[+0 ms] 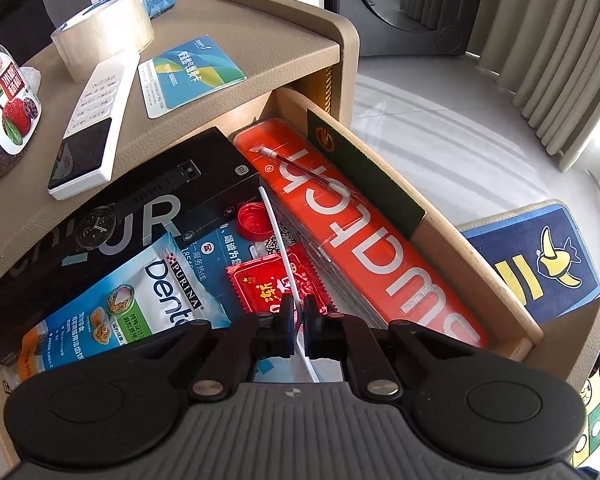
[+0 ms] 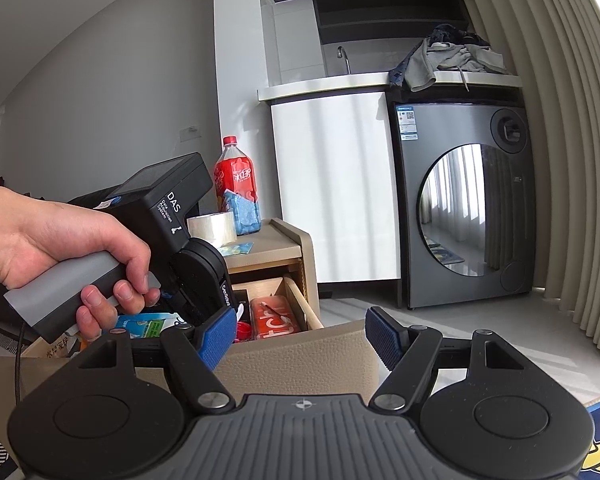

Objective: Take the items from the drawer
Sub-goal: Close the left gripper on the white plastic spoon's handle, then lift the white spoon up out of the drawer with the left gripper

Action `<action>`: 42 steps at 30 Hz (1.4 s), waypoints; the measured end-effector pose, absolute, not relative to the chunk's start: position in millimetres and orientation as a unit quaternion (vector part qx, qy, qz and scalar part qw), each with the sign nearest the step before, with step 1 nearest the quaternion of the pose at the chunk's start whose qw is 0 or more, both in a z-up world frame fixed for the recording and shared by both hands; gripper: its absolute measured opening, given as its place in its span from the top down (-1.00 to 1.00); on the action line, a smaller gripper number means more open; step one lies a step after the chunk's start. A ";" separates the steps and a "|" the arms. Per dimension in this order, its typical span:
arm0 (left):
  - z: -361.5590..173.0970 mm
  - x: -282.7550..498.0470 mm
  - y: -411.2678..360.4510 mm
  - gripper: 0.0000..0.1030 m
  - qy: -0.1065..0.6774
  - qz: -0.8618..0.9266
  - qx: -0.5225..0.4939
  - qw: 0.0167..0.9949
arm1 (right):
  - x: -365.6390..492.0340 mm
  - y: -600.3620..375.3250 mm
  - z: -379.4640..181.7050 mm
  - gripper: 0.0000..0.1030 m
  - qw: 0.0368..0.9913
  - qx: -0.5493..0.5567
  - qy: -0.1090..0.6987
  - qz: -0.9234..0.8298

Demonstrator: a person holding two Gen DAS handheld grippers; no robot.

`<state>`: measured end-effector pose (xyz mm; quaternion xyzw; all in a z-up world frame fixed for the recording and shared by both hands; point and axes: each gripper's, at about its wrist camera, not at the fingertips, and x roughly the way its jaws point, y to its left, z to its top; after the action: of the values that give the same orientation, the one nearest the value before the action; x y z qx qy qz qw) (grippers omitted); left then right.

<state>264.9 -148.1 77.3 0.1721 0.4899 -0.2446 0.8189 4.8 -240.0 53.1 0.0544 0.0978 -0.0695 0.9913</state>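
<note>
The wooden drawer (image 1: 452, 216) stands open, full of items. My left gripper (image 1: 298, 320) is inside it, shut on a thin white stick (image 1: 282, 248) that stands up between its fingers. Under it lie a red snack packet (image 1: 268, 280), a Purina Dentalife pouch (image 1: 140, 292), a black watch box (image 1: 132, 208), a red bottle cap (image 1: 254, 220) and a long orange box (image 1: 364, 232). My right gripper (image 2: 300, 340) is open and empty, hovering above the drawer's beige front panel (image 2: 300, 356). The left gripper body (image 2: 172, 216) shows in the right wrist view, held by a hand.
On the beige cabinet top (image 1: 236, 32) lie a tape roll (image 1: 104, 32), a white remote (image 1: 92, 128), a blue card (image 1: 188, 74) and a jar (image 1: 4, 108). A red bottle (image 2: 234, 172) stands there too. A washing machine (image 2: 464, 204) and curtains (image 2: 560, 160) are behind.
</note>
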 end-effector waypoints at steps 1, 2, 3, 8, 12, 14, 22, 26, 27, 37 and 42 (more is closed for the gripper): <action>78.2 263.0 -149.0 0.90 0.486 -0.244 0.173 0.821 | 4.8 -239.2 53.2 -0.45 0.991 0.053 0.098 -0.069; 79.3 261.0 -150.9 0.90 0.480 -0.244 0.174 0.825 | 4.8 -238.3 53.4 -0.45 0.992 0.052 0.098 -0.068; 80.3 259.0 -152.8 0.90 0.474 -0.243 0.175 0.828 | 4.9 -237.1 53.8 -0.45 0.992 0.050 0.097 -0.066; 85.5 249.1 -162.3 0.90 0.444 -0.238 0.181 0.845 | 5.1 -232.1 54.7 -0.45 0.992 0.045 0.096 -0.062; 101.5 240.9 -153.7 0.90 0.416 -0.231 0.180 0.861 | 5.4 -227.4 55.2 -0.45 0.993 0.038 0.098 -0.058; 106.2 238.3 -148.4 0.90 0.405 -0.229 0.176 0.868 | 5.3 -225.4 55.8 -0.45 0.993 0.036 0.098 -0.056; 127.0 220.1 -112.9 0.89 0.351 -0.212 0.145 0.901 | 4.6 -214.9 58.4 -0.45 0.994 0.025 0.095 -0.048; 135.3 211.4 -92.4 0.89 0.321 -0.193 0.137 0.917 | 3.9 -211.1 60.0 -0.45 0.994 0.017 0.093 -0.046; 137.4 209.2 -87.3 0.89 0.313 -0.189 0.135 0.921 | 3.7 -210.8 60.5 -0.45 0.994 0.017 0.093 -0.046; 158.5 226.8 -18.1 0.89 0.251 -0.117 0.076 0.958 | 5.2 -198.1 61.0 -0.45 0.995 -0.002 0.095 -0.039; 155.7 263.4 18.8 0.89 0.254 -0.078 0.046 0.963 | 6.3 -192.6 59.3 -0.45 0.995 -0.006 0.097 -0.034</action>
<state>263.4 18.8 155.7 0.0464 0.2539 -0.0779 0.9630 6.3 -192.6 59.3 -0.0063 0.0972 -0.0339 0.9947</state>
